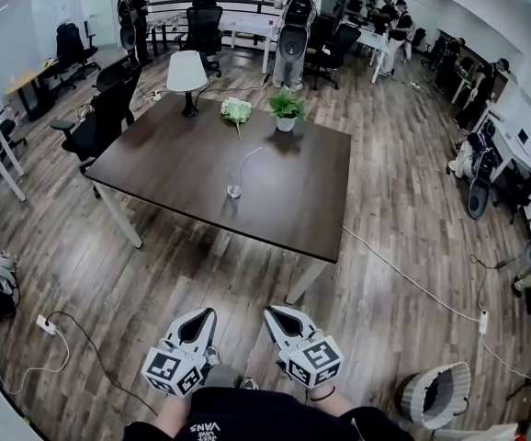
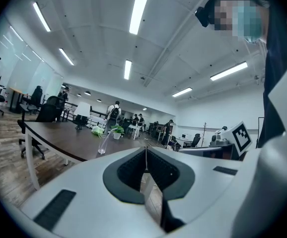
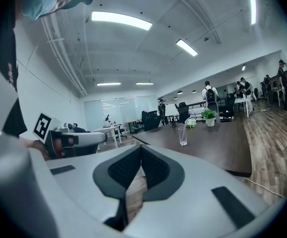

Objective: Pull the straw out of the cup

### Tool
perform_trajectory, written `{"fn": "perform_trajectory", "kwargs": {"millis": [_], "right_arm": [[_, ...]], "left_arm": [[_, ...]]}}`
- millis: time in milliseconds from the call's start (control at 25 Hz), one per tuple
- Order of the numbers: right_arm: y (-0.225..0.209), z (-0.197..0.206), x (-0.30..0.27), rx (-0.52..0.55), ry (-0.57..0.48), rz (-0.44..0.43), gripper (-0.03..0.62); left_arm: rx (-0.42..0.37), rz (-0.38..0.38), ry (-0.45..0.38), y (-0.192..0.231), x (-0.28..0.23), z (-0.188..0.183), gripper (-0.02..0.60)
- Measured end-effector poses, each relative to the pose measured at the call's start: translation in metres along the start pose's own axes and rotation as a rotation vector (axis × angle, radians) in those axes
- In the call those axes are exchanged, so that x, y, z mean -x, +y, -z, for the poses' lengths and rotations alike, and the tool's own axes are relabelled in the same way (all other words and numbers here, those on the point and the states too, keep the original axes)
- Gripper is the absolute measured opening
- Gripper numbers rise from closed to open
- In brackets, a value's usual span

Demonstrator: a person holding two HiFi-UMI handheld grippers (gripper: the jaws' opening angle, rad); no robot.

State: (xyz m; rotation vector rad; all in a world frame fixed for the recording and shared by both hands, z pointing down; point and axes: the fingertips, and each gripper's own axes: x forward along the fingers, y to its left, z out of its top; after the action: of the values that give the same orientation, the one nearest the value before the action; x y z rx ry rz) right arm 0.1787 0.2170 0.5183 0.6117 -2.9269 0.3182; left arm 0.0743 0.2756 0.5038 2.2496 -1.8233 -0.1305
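**Head view.** A clear glass cup (image 1: 234, 189) is standing near the middle of a dark brown rectangular table (image 1: 183, 163) with white legs. A thin pale straw (image 1: 245, 161) is leaning out of the cup toward the table's far right. At the far edge of the table a small green potted plant (image 1: 286, 108) and a white-green bunch of flowers (image 1: 236, 110) are sitting side by side, and a white lamp (image 1: 187, 72) is standing at the far left corner. The left gripper (image 1: 212, 312) and the right gripper (image 1: 267, 311) are hovering low over the wood-plank floor (image 1: 394, 209), well short of the table. They are pointing toward it, tips angled slightly inward. People with backpacks are standing among desks at the back of the room.

**Left gripper view.** The jaws of the left gripper are pressing together at the tips, with nothing between them. The cup and straw are showing beyond and to the left of the jaws, on the table, well apart from the gripper.

**Right gripper view.** The jaws of the right gripper are likewise meeting at the tips, gripping nothing. The cup is standing upright on the table beyond and to the right of the jaws, the straw inside it. The left gripper's marker cube is showing at the left edge.
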Motion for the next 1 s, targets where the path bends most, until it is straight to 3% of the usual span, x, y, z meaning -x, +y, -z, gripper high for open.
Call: {"fn": "perform_trajectory", "kwargs": {"millis": [520, 1000], "right_arm": [[-0.017, -0.025, -0.072, 0.005, -0.006, 0.06, 0.017], [-0.022, -0.042, -0.129, -0.014, -0.035, 0.159, 0.018]], "left_arm": [[0.005, 0.047, -0.006, 0.072, -0.038, -0.029, 0.018], [-0.014, 0.14, 0.009, 0.132, -0.065, -0.053, 0.018]]}}
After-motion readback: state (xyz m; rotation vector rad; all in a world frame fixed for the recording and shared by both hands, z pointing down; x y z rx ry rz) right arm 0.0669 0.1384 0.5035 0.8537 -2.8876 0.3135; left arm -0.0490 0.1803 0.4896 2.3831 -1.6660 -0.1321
